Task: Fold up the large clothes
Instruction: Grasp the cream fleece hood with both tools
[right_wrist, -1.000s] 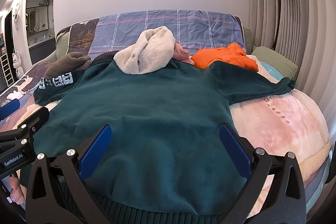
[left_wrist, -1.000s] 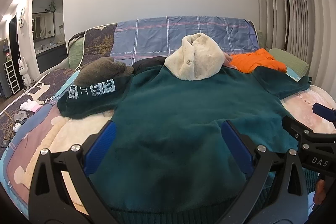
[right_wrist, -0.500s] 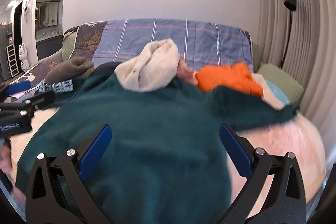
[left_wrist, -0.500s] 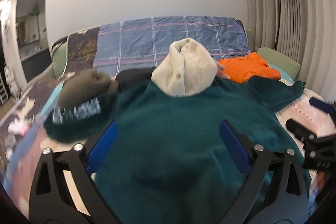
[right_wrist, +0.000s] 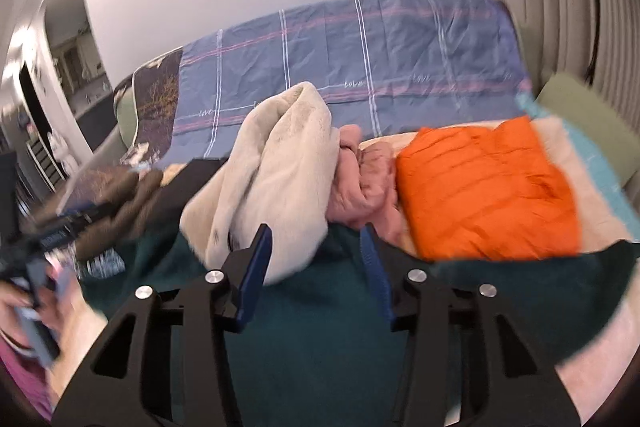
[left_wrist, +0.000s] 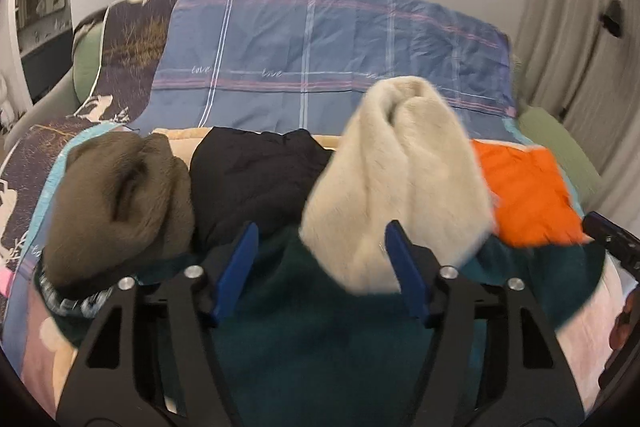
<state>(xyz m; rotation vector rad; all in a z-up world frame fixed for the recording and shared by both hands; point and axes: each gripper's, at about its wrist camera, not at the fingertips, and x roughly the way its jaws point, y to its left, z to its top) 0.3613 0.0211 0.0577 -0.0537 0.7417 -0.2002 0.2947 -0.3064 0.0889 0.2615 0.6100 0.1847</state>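
Left wrist view: left gripper point(left_wrist: 320, 247) sits low over the dark green sweater point(left_wrist: 320, 339), which lies spread flat on the bed point(left_wrist: 36, 351). Its blue pads are at a middling gap and the jaws are closing. Sweater fabric lies under and between the fingers, but I cannot tell whether the pads press on it; no fold is visibly pinched. Frame is motion-blurred.

Beyond the fingertips, along the sweater's far edge, left to right: an olive-brown fleece garment point(left_wrist: 120, 203), a black garment point(left_wrist: 256, 171), a cream fleece garment point(left_wrist: 400, 187) and an orange jacket point(left_wrist: 524, 191). The cream piece overlaps the sweater's upper edge, about at the neckline. Blue plaid bedding point(left_wrist: 320, 59) covers the headboard area behind. The other tool shows as a dark shape at the right edge.

Right wrist view: right gripper point(right_wrist: 316, 247) is also over the green sweater point(right_wrist: 320, 339), jaws closing, gap narrower than the left's. Fabric lies below the pads; contact not discernible. Cream fleece point(right_wrist: 276, 179) sits just ahead of the left finger, a pink garment point(right_wrist: 360, 187) ahead of the right finger, the orange jacket point(right_wrist: 484, 191) further right. The sweater's right sleeve point(right_wrist: 560, 267) runs out below the orange jacket. Left tool and the person's hand point(right_wrist: 24, 307) are blurred at the left edge.
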